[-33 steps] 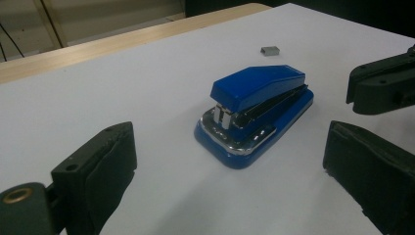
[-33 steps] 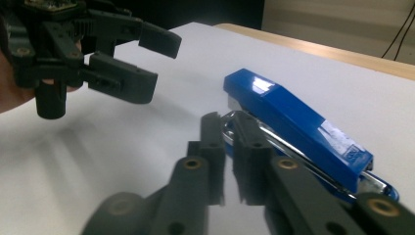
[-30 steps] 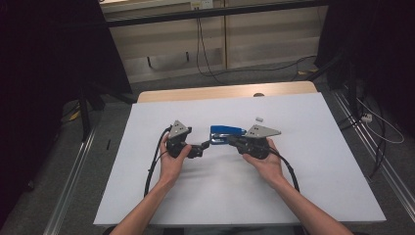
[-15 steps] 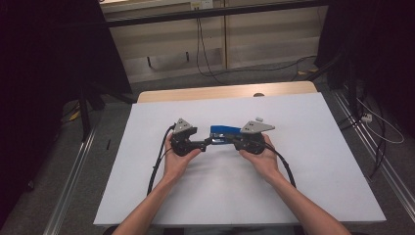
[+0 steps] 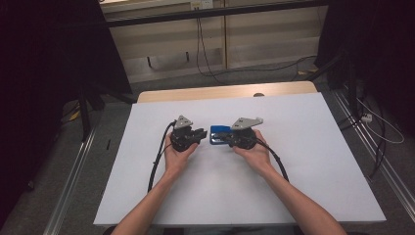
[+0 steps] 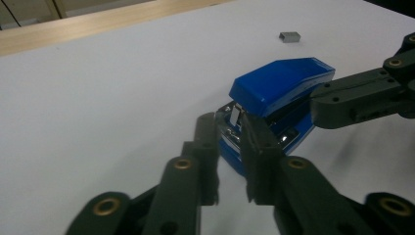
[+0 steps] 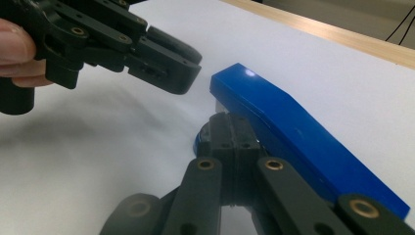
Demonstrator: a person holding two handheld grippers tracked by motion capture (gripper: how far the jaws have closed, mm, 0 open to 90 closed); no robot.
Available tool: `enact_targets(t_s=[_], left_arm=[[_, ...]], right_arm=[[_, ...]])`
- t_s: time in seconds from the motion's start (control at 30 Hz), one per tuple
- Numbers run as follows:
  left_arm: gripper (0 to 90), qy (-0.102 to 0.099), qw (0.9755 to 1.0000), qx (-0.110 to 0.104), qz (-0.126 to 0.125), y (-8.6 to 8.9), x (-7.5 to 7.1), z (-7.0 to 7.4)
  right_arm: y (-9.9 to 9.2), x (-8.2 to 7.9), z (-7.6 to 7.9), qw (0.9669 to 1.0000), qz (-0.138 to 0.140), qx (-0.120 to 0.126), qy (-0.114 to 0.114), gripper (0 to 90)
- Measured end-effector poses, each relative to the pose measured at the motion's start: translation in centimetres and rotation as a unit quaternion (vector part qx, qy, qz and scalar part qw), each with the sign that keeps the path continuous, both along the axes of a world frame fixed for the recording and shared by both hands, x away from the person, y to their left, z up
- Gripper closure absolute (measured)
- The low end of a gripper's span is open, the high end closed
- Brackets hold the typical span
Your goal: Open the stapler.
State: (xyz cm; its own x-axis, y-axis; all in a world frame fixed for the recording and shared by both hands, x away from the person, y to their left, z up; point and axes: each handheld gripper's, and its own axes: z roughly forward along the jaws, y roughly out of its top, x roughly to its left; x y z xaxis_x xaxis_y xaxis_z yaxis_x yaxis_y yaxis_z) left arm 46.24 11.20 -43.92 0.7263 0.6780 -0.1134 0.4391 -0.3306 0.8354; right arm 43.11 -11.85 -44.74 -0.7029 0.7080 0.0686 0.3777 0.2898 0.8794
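Note:
A blue stapler lies mid-table between my two grippers, its lid tilted up off the base. My left gripper points at the stapler's front end. Its jaws have just been closing and stand all but together, with a thin slit between them and nothing in it. My right gripper is shut, its joined tips pushed against the stapler under the raised lid. From the right gripper view the left gripper hangs just off the stapler's nose.
A small strip of staples lies loose beyond the stapler. The white table top ends in a wooden strip at the far edge. Black cables trail from both grippers toward the person.
The left gripper's jaws have gone from wide apart to nearly together in front of the stapler. The right hand has shifted slightly to the left.

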Motion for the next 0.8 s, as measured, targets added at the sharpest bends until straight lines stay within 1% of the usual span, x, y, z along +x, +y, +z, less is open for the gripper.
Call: enact_targets(t_s=[0.1, 0.2, 0.27, 0.3, 0.4, 0.47, 0.5, 0.6, 0.77, 0.8], left_arm=[[89.6, 0.006, 1.0, -0.003, -0.007, -0.4, 0.1, -0.1], [90.0, 0.017, 0.9998, -0.003, -0.006, -0.7, 0.3, -0.2], [90.0, 0.018, 0.9998, 0.0, -0.004, -0.9, 0.4, -0.4], [90.0, 0.019, 0.9998, -0.001, 0.001, -1.0, 0.5, -0.5], [90.0, 0.024, 0.9997, 0.004, 0.003, -0.9, 0.8, -0.8], [90.0, 0.026, 0.9997, 0.001, 0.002, -0.9, 1.0, -0.9], [90.0, 0.026, 0.9996, 0.007, 0.001, -1.0, 1.1, -0.9], [90.0, 0.026, 0.9996, 0.009, -0.002, -1.2, 1.2, -1.0], [90.0, 0.026, 0.9996, 0.006, -0.007, -1.4, 1.3, -1.0], [90.0, 0.028, 0.9996, -0.002, -0.008, -1.4, 1.3, -0.9]], right_arm=[[0.4, 0.3, -0.1, 0.9999, 0.007, -0.012, 0.004, 90.0], [1.0, 0.4, -0.3, 0.9993, 0.016, -0.032, 0.007, 90.0], [1.2, 0.5, -0.4, 0.9991, 0.015, -0.038, 0.01, 90.0], [1.3, 0.5, -0.5, 0.9991, 0.014, -0.04, 0.011, 90.0], [1.4, 0.8, -0.7, 0.9988, 0.013, -0.043, 0.015, 90.0], [1.5, 1.1, -0.8, 0.9989, 0.01, -0.043, 0.016, 90.0], [1.5, 1.2, -0.8, 0.9989, 0.009, -0.043, 0.016, 90.0], [1.8, 1.3, -0.9, 0.9985, 0.012, -0.051, 0.015, 90.0], [1.8, 1.3, -1.0, 0.9987, 0.005, -0.048, 0.015, 90.0], [1.8, 1.3, -1.0, 0.9987, 0.004, -0.049, 0.015, 90.0]])
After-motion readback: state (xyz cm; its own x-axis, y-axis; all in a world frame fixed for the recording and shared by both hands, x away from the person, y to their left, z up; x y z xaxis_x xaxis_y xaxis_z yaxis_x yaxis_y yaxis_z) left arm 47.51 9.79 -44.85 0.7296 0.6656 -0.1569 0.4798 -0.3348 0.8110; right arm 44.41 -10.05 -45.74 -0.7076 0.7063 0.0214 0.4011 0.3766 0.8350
